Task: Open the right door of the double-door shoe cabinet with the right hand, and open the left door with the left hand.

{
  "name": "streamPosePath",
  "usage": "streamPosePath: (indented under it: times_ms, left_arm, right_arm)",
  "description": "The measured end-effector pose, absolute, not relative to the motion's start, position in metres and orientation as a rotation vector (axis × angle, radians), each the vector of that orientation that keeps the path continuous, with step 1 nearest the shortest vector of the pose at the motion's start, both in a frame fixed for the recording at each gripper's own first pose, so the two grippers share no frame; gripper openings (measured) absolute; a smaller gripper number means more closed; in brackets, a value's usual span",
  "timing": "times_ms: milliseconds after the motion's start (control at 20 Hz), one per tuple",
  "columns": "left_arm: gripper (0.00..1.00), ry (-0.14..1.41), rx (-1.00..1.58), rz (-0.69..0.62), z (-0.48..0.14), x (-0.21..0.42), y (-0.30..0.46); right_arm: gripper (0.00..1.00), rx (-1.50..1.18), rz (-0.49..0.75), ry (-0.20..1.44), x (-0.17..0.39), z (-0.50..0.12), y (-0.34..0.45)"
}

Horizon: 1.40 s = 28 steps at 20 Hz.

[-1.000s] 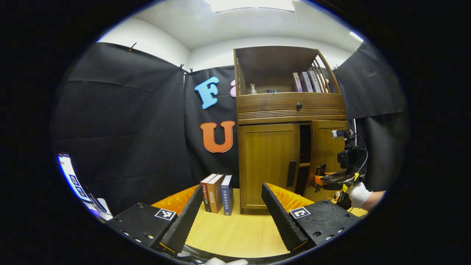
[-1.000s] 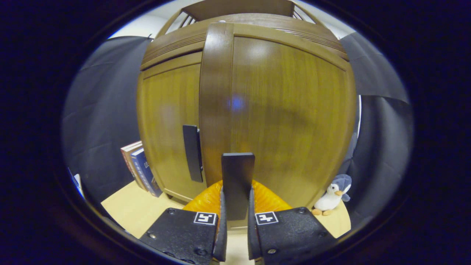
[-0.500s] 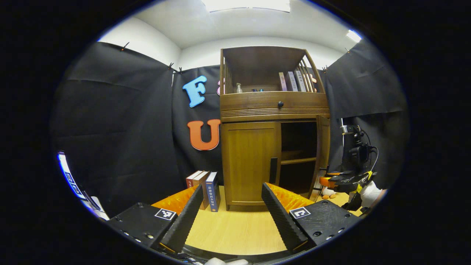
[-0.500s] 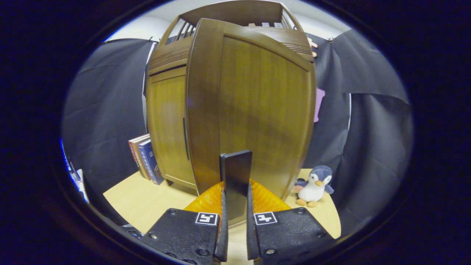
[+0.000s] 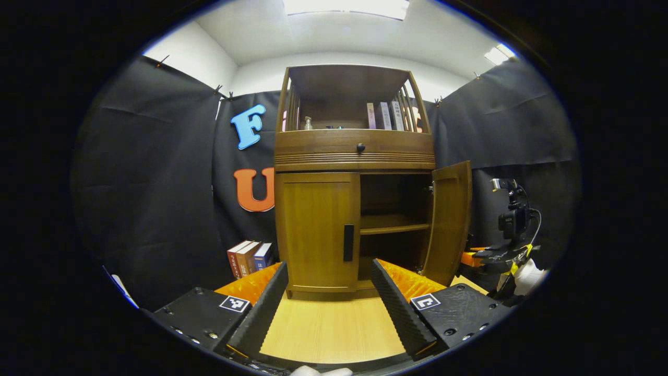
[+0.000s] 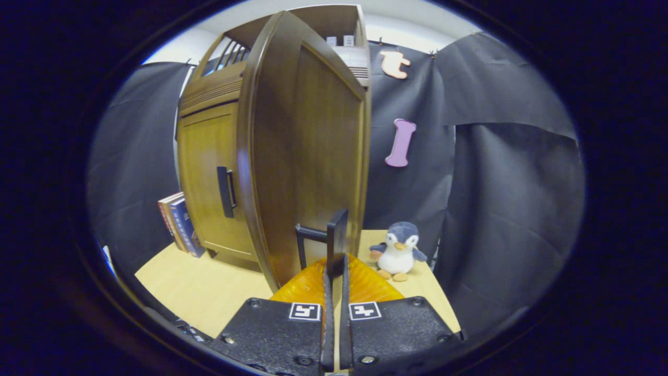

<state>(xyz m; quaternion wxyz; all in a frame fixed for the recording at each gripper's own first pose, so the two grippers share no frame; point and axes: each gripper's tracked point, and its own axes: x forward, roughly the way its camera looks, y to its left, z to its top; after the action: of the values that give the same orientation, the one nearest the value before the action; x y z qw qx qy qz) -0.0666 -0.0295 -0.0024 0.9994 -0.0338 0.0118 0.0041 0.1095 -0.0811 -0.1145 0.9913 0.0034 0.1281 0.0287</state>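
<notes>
The brown wooden shoe cabinet (image 5: 355, 151) stands on the table. Its left door (image 5: 317, 230) is closed, with a dark handle (image 5: 348, 243) at its inner edge. My left gripper (image 5: 329, 265) is open and hangs in front of that door, some way short of it. The right door (image 5: 449, 219) is swung wide open, showing a shelf (image 5: 394, 228) inside. In the right gripper view, the right door (image 6: 308, 156) fills the middle. My right gripper (image 6: 334, 271) is shut on its dark handle (image 6: 336, 240). A gloved hand (image 5: 527, 271) holds the right gripper (image 5: 480, 256).
Several books (image 5: 248, 257) stand left of the cabinet on the light wooden table (image 5: 334, 329). A plush penguin (image 6: 399, 250) sits on the table right of the open door. More books and a small bottle stand on the cabinet's top shelf (image 5: 383, 116). Black cloth walls surround the booth.
The right door has swung from barely ajar to wide open, pulled by my right gripper. The cabinet has shifted to the middle of the left gripper view.
</notes>
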Motion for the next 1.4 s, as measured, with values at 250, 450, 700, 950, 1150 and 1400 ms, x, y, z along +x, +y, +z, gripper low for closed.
streamPosePath:
  times_ms: [250, 450, 700, 950, 1150, 1400]
  left_arm:
    - [0.96, 0.048, -0.064, -0.04, -0.004, -0.061, -0.06]
    - [0.96, 0.067, -0.051, -0.052, -0.001, -0.057, -0.086]
    - [0.96, 0.076, -0.056, -0.054, 0.002, -0.048, -0.118]
    - [0.96, 0.083, -0.072, -0.057, 0.004, -0.036, -0.143]
    - [0.96, 0.088, -0.082, -0.048, 0.004, -0.027, -0.149]
    - [0.96, 0.08, -0.073, -0.063, 0.005, -0.016, -0.151]
  right_arm:
    - [0.04, 0.03, 0.035, 0.26, 0.109, -0.114, -0.121]
    - [0.04, 0.068, 0.068, 0.254, 0.11, -0.114, -0.151]
    - [0.04, 0.062, 0.16, 0.254, 0.117, -0.114, -0.173]
    - [0.04, -0.014, 0.274, 0.248, 0.126, -0.115, -0.178]
    - [0.04, -0.023, 0.319, 0.253, 0.128, -0.115, -0.18]
    - [0.04, -0.046, 0.323, 0.259, 0.126, -0.116, -0.179]
